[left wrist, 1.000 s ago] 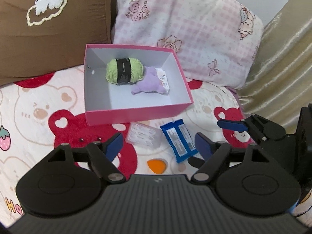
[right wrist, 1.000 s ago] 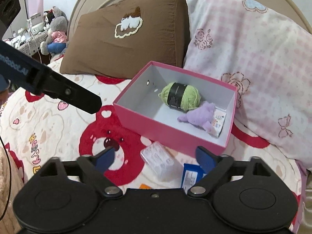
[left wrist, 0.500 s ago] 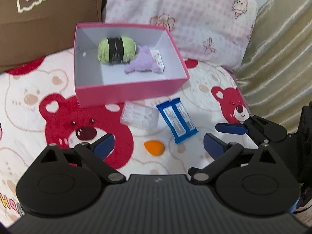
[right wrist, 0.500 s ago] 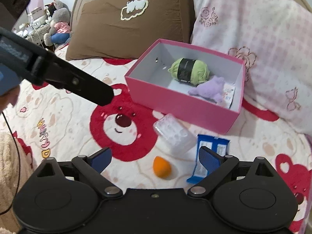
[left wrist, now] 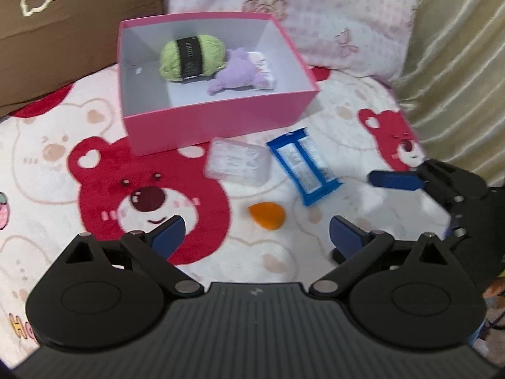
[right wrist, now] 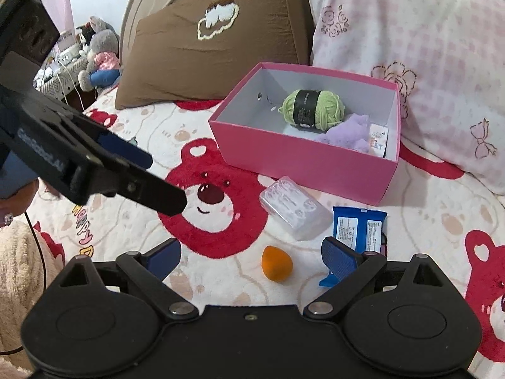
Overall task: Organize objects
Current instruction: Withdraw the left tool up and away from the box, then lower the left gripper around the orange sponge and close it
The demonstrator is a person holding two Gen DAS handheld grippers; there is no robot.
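Note:
A pink box (left wrist: 221,123) (right wrist: 303,170) stands on the bear-print bedspread and holds a green yarn ball (left wrist: 191,53) (right wrist: 312,107), a purple plush toy (left wrist: 236,74) (right wrist: 350,131) and a small white packet (left wrist: 263,66). In front of the box lie a clear plastic case (left wrist: 236,165) (right wrist: 292,207), a blue packet (left wrist: 303,165) (right wrist: 358,225) and an orange sponge egg (left wrist: 268,218) (right wrist: 276,262). My left gripper (left wrist: 257,237) is open above the sponge egg, empty. My right gripper (right wrist: 251,257) is open too, with the sponge egg lying between its fingertips, untouched.
A brown pillow (right wrist: 214,47) and a pink checked pillow (right wrist: 426,47) lean behind the box. A gold cushion (left wrist: 457,63) rises at the right. The right gripper shows at the right edge of the left wrist view (left wrist: 426,183). Plush toys (right wrist: 98,53) sit far left.
Both grippers have sunk toward the bedspread, so the sponge egg, case and blue packet have come into fuller view. The left gripper's jaws have spread wider.

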